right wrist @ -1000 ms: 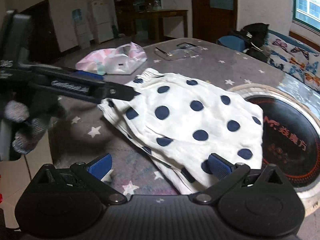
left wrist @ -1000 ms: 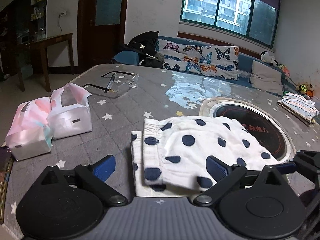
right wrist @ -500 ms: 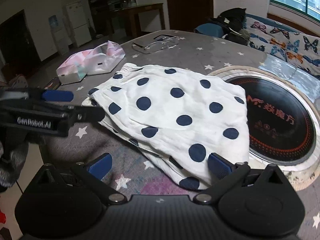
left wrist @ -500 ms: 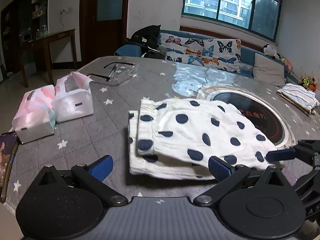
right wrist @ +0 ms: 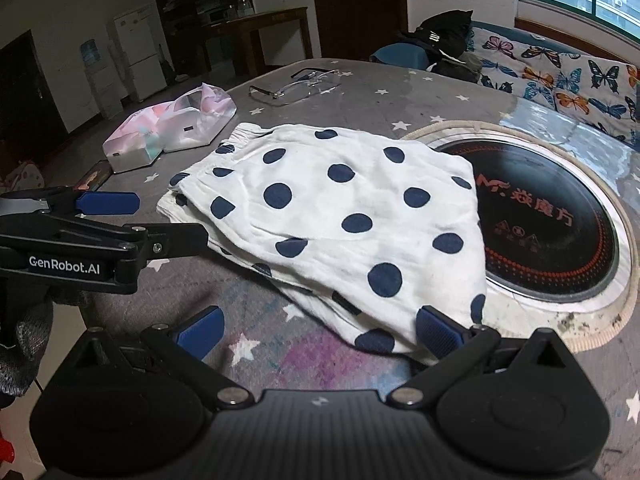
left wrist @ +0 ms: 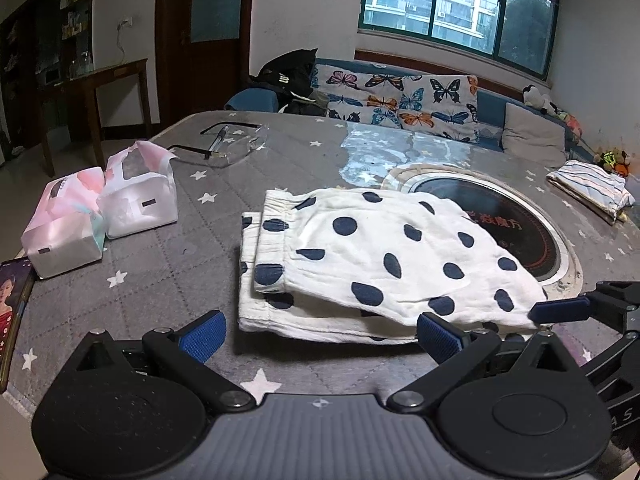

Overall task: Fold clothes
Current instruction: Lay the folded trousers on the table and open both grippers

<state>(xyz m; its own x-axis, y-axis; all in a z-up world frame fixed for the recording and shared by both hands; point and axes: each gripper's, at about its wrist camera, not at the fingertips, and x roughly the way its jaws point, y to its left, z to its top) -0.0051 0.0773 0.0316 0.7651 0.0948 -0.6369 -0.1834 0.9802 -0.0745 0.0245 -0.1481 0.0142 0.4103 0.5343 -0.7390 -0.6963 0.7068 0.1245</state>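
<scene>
A white garment with dark blue dots [left wrist: 376,256] lies folded on the grey star-patterned table [left wrist: 168,264], partly over a round black cooktop [left wrist: 532,220]. It also shows in the right wrist view [right wrist: 340,208]. My left gripper [left wrist: 320,332] is open and empty, just short of the garment's near edge. My right gripper [right wrist: 318,330] is open and empty at the garment's near corner; its right fingertip [right wrist: 434,330] is next to the cloth. The right gripper shows at the right of the left wrist view [left wrist: 560,308]. The left gripper shows at the left of the right wrist view [right wrist: 108,204].
Two tissue packs [left wrist: 104,208] sit at the table's left, with a phone [left wrist: 14,300] at the left edge. Clear glasses [left wrist: 228,146] lie farther back. A folded striped cloth [left wrist: 592,188] lies far right. A sofa with butterfly cushions [left wrist: 400,100] stands behind.
Both grippers have drawn back from the garment toward the table's near edge. The garment now lies flat and still on the table.
</scene>
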